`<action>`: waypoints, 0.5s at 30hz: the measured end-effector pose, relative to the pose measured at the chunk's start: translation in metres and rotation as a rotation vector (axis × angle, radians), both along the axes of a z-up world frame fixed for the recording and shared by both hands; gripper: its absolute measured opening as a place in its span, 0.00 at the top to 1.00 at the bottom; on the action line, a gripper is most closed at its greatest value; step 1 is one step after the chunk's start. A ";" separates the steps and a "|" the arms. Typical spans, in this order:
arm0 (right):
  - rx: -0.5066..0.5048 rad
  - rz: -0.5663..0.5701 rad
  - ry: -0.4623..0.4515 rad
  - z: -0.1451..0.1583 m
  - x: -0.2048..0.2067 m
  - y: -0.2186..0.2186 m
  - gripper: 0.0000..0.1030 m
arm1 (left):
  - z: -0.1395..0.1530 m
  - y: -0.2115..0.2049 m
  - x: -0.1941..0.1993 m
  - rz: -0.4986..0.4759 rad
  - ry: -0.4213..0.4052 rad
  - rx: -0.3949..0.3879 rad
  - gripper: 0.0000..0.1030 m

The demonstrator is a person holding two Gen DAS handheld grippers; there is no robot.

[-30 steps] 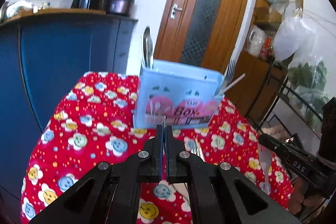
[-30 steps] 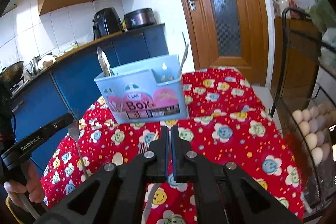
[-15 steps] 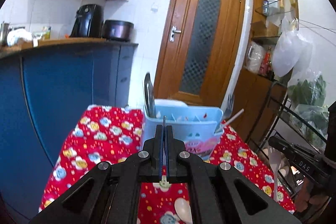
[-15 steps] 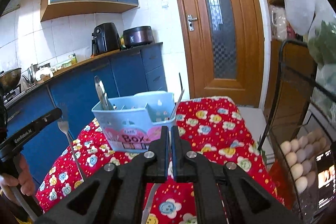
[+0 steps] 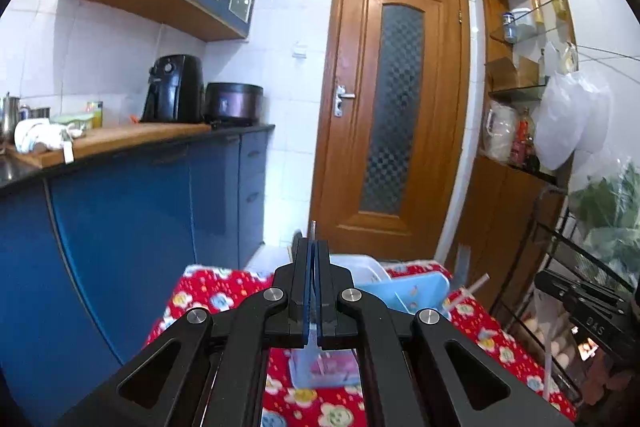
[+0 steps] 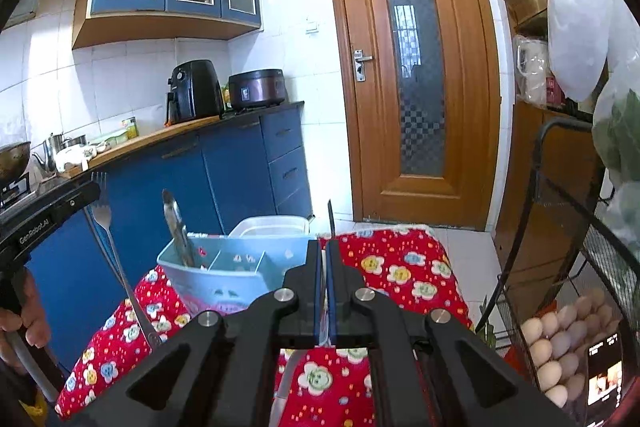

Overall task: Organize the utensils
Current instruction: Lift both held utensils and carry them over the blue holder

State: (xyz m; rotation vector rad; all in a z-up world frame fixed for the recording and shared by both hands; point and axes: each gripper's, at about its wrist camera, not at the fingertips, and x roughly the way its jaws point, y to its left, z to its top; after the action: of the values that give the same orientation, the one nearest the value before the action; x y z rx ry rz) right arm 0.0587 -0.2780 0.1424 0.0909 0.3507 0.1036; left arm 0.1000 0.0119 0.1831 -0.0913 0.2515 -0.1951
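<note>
Both grippers clamp cutlery above the blue utensil box.

The left gripper pinches a fork; the right gripper grips a utensil, probably a spoon, mostly hidden.

The light-blue utensil box stands near the table's far edge, with tongs jutting above its left compartment. The flowered cloth to its right lies bare. A wire rack crowds the table's right edge; blue cabinets close in on its left.
</note>
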 end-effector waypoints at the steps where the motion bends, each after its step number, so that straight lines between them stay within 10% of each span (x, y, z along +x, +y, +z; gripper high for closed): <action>1: 0.000 -0.002 -0.006 0.002 0.002 0.000 0.97 | 0.003 0.000 0.004 0.005 -0.005 0.000 0.99; 15: 0.002 0.007 -0.093 0.030 0.053 0.015 0.97 | 0.035 0.001 0.048 0.122 -0.105 0.044 0.99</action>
State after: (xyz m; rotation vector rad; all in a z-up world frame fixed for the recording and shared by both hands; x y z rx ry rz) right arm 0.1118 -0.2626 0.1725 0.0864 0.2577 0.1144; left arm 0.1482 0.0127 0.2182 -0.0529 0.1451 -0.0723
